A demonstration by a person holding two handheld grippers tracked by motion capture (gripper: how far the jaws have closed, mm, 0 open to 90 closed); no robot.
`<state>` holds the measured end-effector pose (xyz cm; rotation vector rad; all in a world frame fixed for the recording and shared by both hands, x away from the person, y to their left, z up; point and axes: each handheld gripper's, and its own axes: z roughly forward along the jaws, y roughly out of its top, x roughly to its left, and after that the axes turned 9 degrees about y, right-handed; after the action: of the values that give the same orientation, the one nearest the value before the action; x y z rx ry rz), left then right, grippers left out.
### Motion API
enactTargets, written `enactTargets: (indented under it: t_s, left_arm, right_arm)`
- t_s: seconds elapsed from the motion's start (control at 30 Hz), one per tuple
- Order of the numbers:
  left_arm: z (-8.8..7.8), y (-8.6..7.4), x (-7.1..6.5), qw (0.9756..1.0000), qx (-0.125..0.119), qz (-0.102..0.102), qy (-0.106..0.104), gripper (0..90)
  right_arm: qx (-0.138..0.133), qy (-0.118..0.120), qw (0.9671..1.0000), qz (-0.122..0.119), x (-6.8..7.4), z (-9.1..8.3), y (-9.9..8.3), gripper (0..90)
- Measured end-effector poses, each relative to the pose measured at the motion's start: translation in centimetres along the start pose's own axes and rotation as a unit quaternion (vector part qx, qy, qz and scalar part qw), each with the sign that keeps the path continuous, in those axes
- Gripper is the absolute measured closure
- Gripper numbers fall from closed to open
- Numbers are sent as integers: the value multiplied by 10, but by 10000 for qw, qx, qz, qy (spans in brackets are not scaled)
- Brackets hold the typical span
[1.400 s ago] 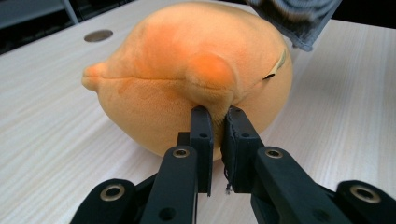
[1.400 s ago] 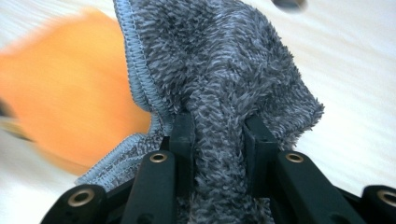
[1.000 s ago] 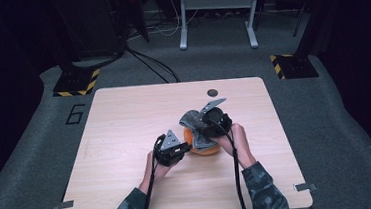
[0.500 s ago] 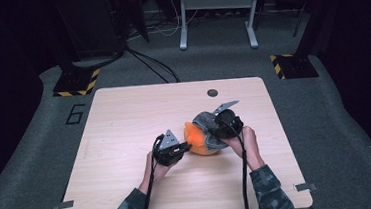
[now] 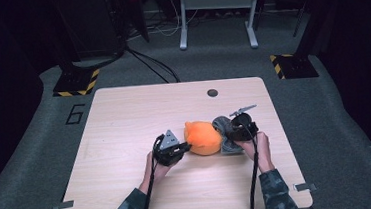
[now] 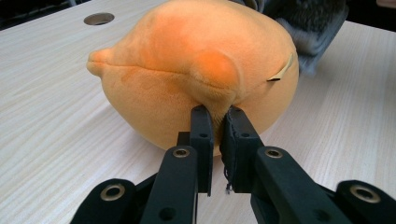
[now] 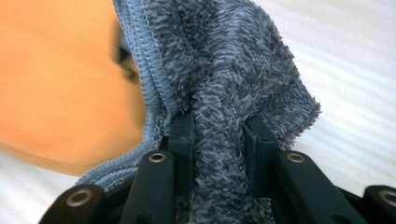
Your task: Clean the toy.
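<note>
A person seated at a pale wooden table [image 5: 126,139] works two handheld grippers over a pair of soft items. At left, the left gripper [image 5: 179,149] has its jaws pinched nearly together on a small fold of an orange plush toy [image 5: 203,137] (the fold, on a raised seam, is clear in the left gripper view [image 6: 217,100]), and the toy rests on the tabletop just right of centre. Its long axis runs roughly across the table, the pointed nub toward the far left, so the toy lies directly ahead of the left jaws. To its right, touching it, a grey fleece cloth [image 5: 224,131] hangs bunched in the right gripper [image 5: 232,135], whose jaws are clamped narrow on a thick fold of the pile [image 7: 219,154]. The coming move appears to turn on this: the cloth sits on the toy's right flank, nearer the right hand, and not over it. Compared with a second ago, the right gripper and cloth have dropped lower and swung out to the right, baring the toy; the left gripper has held its place.
</note>
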<state>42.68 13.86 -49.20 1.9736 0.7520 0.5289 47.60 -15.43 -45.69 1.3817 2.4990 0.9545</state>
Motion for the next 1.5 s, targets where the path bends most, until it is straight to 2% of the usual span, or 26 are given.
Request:
enactTargets:
  t_s: [0.03,0.07,0.1,0.17,0.33,0.37,0.5,0.53,0.57,0.63,0.67,0.7,0.77,0.8,0.83,0.87,0.9,1.0,1.23,1.3,1.33,1.43,1.47,1.5]
  left_arm:
    - [0,0,1,10000,3,3,3,832]
    - [0,0,1,10000,3,3,3,832]
    - [0,-2,2,10000,12,-33,9,832]
    - [0,-3,3,10000,-10,-62,23,832]
    - [-1,-3,4,10000,15,-49,0,831]
    - [-1,-3,4,10000,10,-48,2,830]
    - [-1,-3,3,10000,-22,-60,18,830]
    - [-1,-3,3,10000,-22,-60,18,830]
    - [-1,-3,3,10000,-28,-62,29,829]
    - [-1,-3,3,10000,-32,-63,29,827]
    - [-1,-3,3,10000,-32,-63,29,827]
    - [-1,-2,3,10000,-30,-50,28,825]
    - [-1,-2,3,10000,-60,-6,72,821]
    - [-1,-2,3,10000,-60,-6,72,817]
    - [0,-3,3,9999,-82,-48,116,814]
    - [0,-3,3,9999,-82,-48,116,808]
    - [-1,-4,5,9999,-54,-28,101,796]
    - [-1,-4,6,9998,-124,-57,111,737]
    - [4,-5,5,9996,45,90,269,515]
    - [9,-5,4,9988,83,221,422,485]
    - [9,-5,4,9988,83,221,422,471]
    - [13,-4,3,9983,26,391,421,473]
    - [13,-4,3,9983,26,391,421,490]
    - [15,-3,1,9978,-18,491,434,507]
  right_arm:
    - [70,-91,9999,23,-3,4,-3,686]
    - [70,-91,9999,23,-3,4,-3,686]
    - [225,-119,9996,131,-8,12,-9,686]
    - [302,-91,9993,189,-12,19,-14,685]
    - [183,-164,9994,250,-15,12,-16,687]
    - [28,-299,9993,215,-12,1,-14,688]
    - [-456,-306,9985,3,0,-28,-2,688]
    - [-456,-306,9985,3,0,-28,-2,688]
    - [-684,-177,9974,-143,11,-40,7,688]
    - [-774,-22,9964,-338,26,-44,16,688]
    - [-774,-22,9964,-338,26,-44,16,688]
    - [-688,162,9959,-569,40,-39,24,688]
    - [-558,228,9956,-717,47,-30,29,688]
    - [-558,228,9956,-717,47,-30,29,688]
    - [-296,132,9962,-808,51,-18,32,689]
    - [-296,132,9962,-808,51,-18,32,689]
    - [-268,144,9966,-772,50,-10,33,690]
    - [-279,173,9967,-745,47,-10,34,690]
    - [-186,132,9977,-639,36,-5,42,690]
    - [-175,117,9978,-621,35,-3,43,690]
    - [-152,156,9979,-615,35,-3,43,690]
    - [-165,137,9980,-595,33,-2,43,690]
    - [-164,159,9981,-570,32,-1,43,690]
    - [-182,165,9982,-555,32,-1,43,690]
